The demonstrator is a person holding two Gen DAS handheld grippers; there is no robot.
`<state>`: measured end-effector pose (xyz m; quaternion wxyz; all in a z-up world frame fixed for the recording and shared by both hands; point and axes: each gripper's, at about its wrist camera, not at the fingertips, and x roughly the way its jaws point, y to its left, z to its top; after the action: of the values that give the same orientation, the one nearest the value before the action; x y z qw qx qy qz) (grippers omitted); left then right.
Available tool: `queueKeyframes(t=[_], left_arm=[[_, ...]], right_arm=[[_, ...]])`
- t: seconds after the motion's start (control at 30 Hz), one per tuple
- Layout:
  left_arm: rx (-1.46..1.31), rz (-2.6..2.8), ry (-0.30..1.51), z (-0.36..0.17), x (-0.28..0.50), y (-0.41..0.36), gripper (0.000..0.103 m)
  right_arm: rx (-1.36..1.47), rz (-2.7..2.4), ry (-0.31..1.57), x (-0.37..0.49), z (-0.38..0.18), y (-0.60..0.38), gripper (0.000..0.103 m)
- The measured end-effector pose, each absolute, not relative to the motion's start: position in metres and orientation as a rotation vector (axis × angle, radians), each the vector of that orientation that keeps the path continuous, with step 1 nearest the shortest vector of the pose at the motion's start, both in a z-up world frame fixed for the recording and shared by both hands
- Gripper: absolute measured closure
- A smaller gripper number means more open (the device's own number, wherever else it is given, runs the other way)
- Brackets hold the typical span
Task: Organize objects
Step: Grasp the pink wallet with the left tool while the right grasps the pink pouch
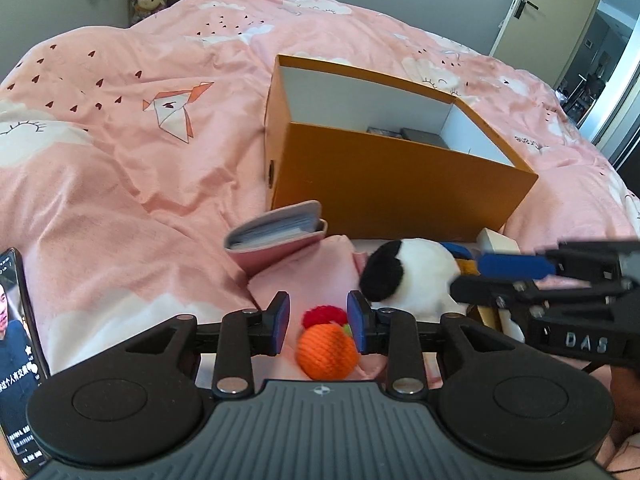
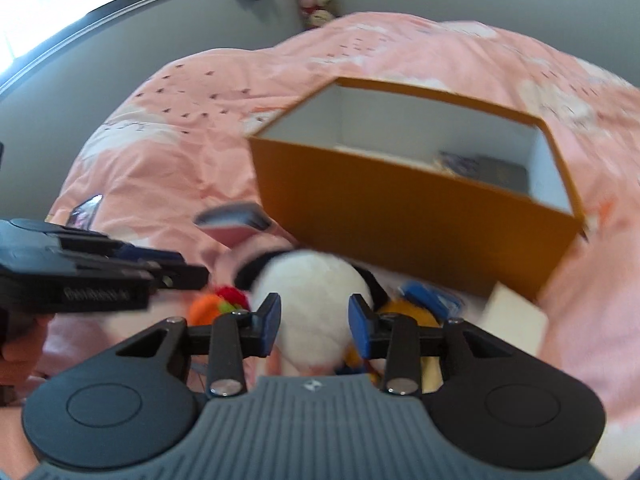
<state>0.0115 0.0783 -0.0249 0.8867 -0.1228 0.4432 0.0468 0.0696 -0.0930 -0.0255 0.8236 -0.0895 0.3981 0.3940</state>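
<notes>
An orange knitted ball [image 1: 326,354] with a red tuft lies on the pink bedding, between the fingers of my left gripper [image 1: 319,318]. The pads stand apart from it, so that gripper is open. Just right of it lies a white plush toy with black patches [image 1: 416,276]. My right gripper [image 2: 315,318] straddles the plush [image 2: 312,280] with its jaws open; blur hides any contact. Its fingertips [image 1: 468,276] reach the plush's right side. An open orange box [image 1: 384,184] stands behind, holding dark flat items [image 1: 404,134].
A pink card holder [image 1: 276,240] leans by the box's near left corner. A small white box [image 1: 496,240] and a blue item [image 2: 428,296] lie right of the plush. A lit phone [image 1: 16,360] lies at the far left. Pink quilt covers the bed.
</notes>
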Motion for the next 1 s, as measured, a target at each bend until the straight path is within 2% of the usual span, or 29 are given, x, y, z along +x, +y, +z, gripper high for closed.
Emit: queueKeyframes(t=[0.2, 0.23, 0.27, 0.33, 0.6, 0.83, 0.93, 1.0], left_arm=[[-0.207, 0.138, 0.866, -0.02, 0.016, 0.095, 0.066], [-0.183, 0.135, 0.857, -0.019, 0.018, 0.097, 0.06], [-0.16, 0.129, 0.857, -0.018, 0.021, 0.1, 0.049], [-0.112, 0.107, 0.869, -0.02, 0.025, 0.103, 0.044], [0.004, 0.033, 0.911, -0.04, 0.04, 0.11, 0.043], [0.019, -0.067, 0.884, -0.052, 0.053, 0.116, 0.047], [-0.002, -0.085, 0.877, -0.055, 0.055, 0.116, 0.052], [0.012, -0.077, 0.868, -0.054, 0.051, 0.112, 0.061]], right_arm=[[-0.294, 0.889, 0.851, 0.086, -0.025, -0.05, 0.063], [-0.31, 0.897, 0.856, 0.088, -0.026, -0.044, 0.063], [-0.325, 0.909, 0.859, 0.091, -0.028, -0.039, 0.063], [-0.356, 0.931, 0.876, 0.097, -0.031, -0.028, 0.062], [-0.475, 1.025, 1.043, 0.131, -0.056, 0.012, 0.062], [-0.449, 1.032, 1.14, 0.147, -0.077, 0.014, 0.065], [-0.419, 1.029, 1.14, 0.149, -0.079, 0.006, 0.069], [-0.413, 1.028, 1.128, 0.147, -0.077, 0.004, 0.071]])
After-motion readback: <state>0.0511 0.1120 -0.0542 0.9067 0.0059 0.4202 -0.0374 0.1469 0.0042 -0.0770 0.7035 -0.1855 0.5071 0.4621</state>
